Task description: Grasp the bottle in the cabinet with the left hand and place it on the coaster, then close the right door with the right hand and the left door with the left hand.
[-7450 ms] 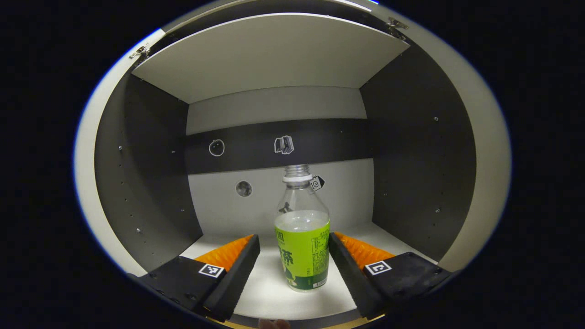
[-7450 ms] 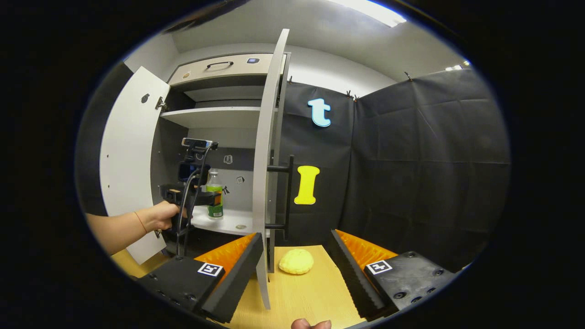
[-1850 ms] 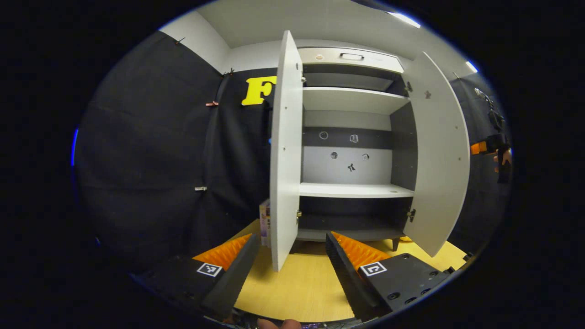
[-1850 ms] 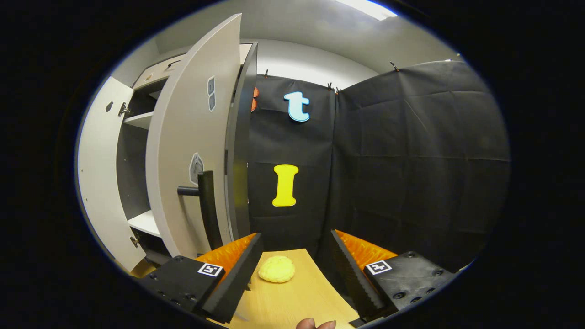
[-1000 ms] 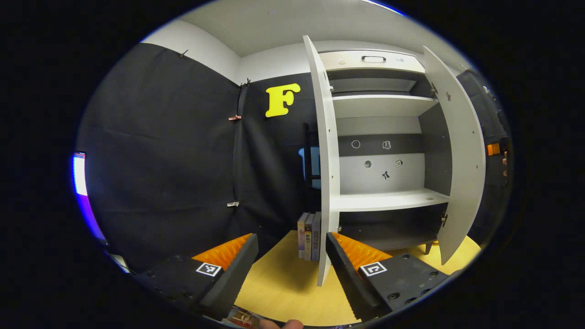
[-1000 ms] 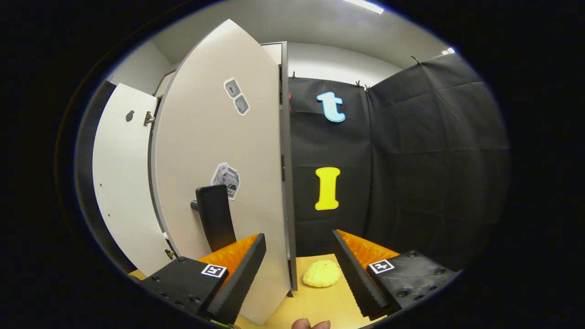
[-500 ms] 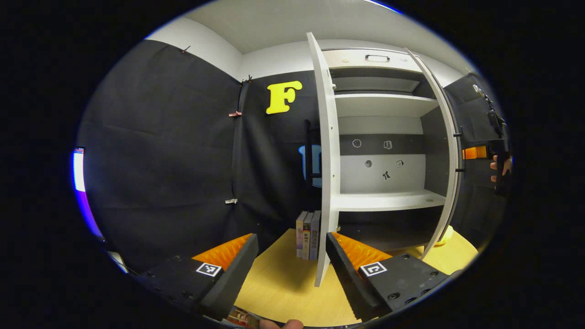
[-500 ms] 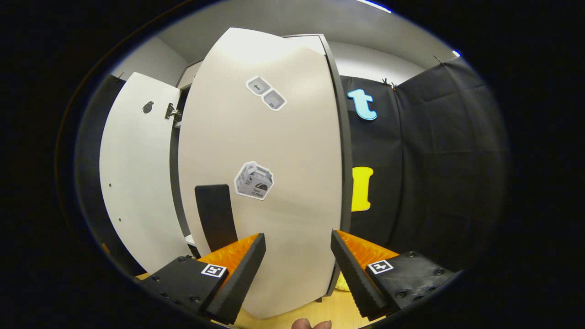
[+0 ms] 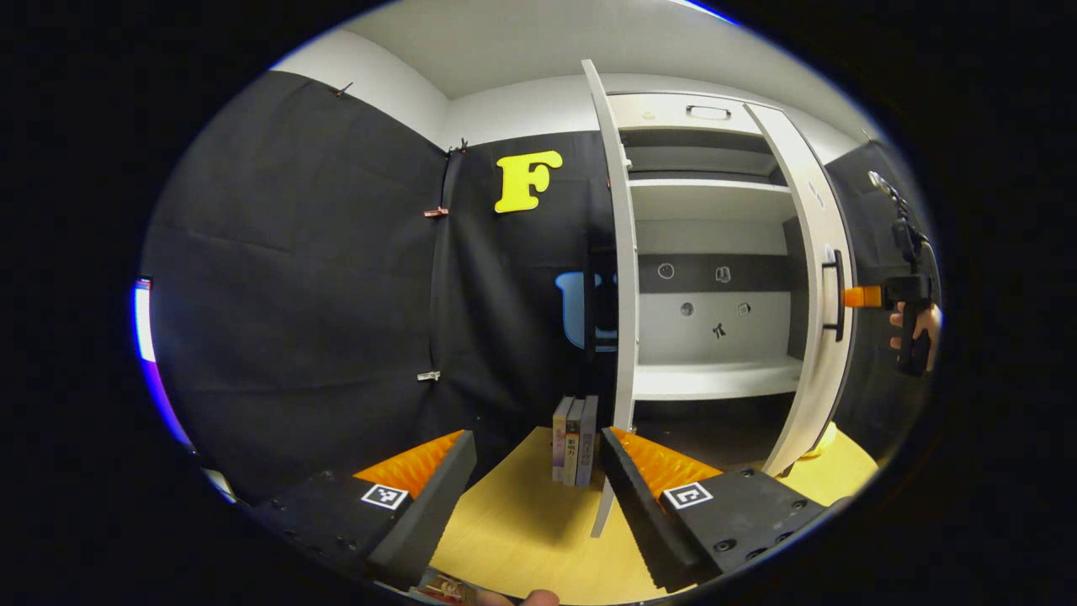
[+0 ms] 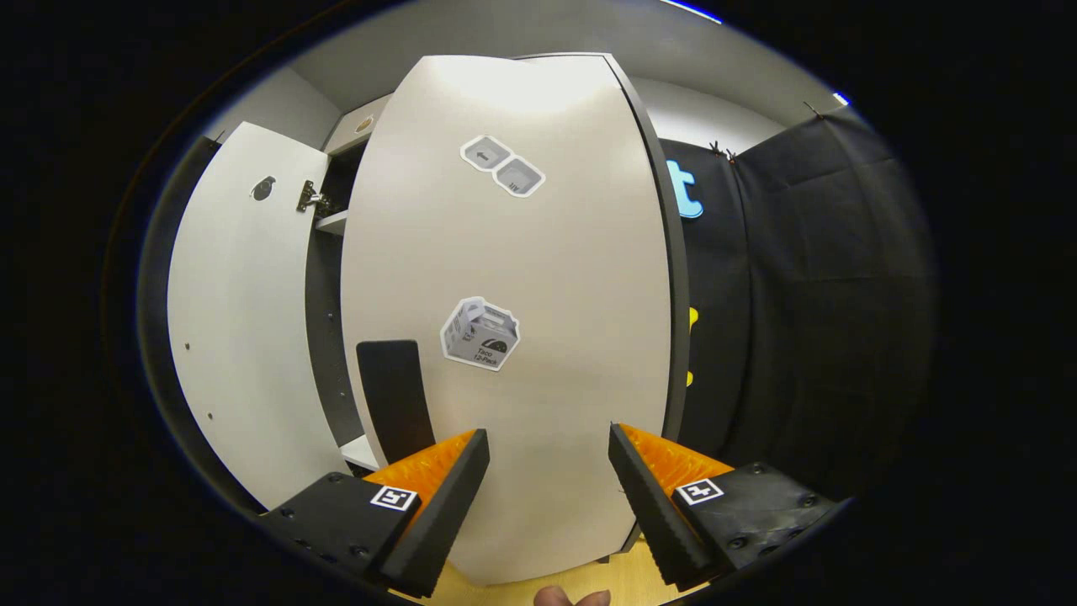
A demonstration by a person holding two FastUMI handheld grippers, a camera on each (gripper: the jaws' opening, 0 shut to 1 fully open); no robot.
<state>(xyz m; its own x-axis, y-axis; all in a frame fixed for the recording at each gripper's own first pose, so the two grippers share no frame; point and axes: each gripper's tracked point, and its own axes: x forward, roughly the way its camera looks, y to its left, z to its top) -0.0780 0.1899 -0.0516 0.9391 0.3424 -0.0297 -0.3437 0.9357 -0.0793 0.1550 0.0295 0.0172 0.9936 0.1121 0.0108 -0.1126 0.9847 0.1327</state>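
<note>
Fingers of the right gripper (image 10: pixel 543 471) spread apart, nothing between them, pointed at the outer face of the right door (image 10: pixel 513 320); whether they touch it cannot be told. That door is partly swung in, with stickers on it and a dark handle (image 10: pixel 394 400) just left of the left finger. Left door (image 10: pixel 240 337) stands open beyond it.

Left gripper (image 9: pixel 534 475) fingers also apart, empty, above the yellow tabletop (image 9: pixel 522 530). Left door (image 9: pixel 618 295) is seen edge-on ahead, books (image 9: pixel 574 438) upright just beside its lower edge. Cabinet shelf (image 9: pixel 715 379) is bare. Right gripper (image 9: pixel 892 295), held by a hand (image 9: pixel 917 324), sits by the right door (image 9: pixel 812 295). Bottle and coaster: location cannot be told.
</note>
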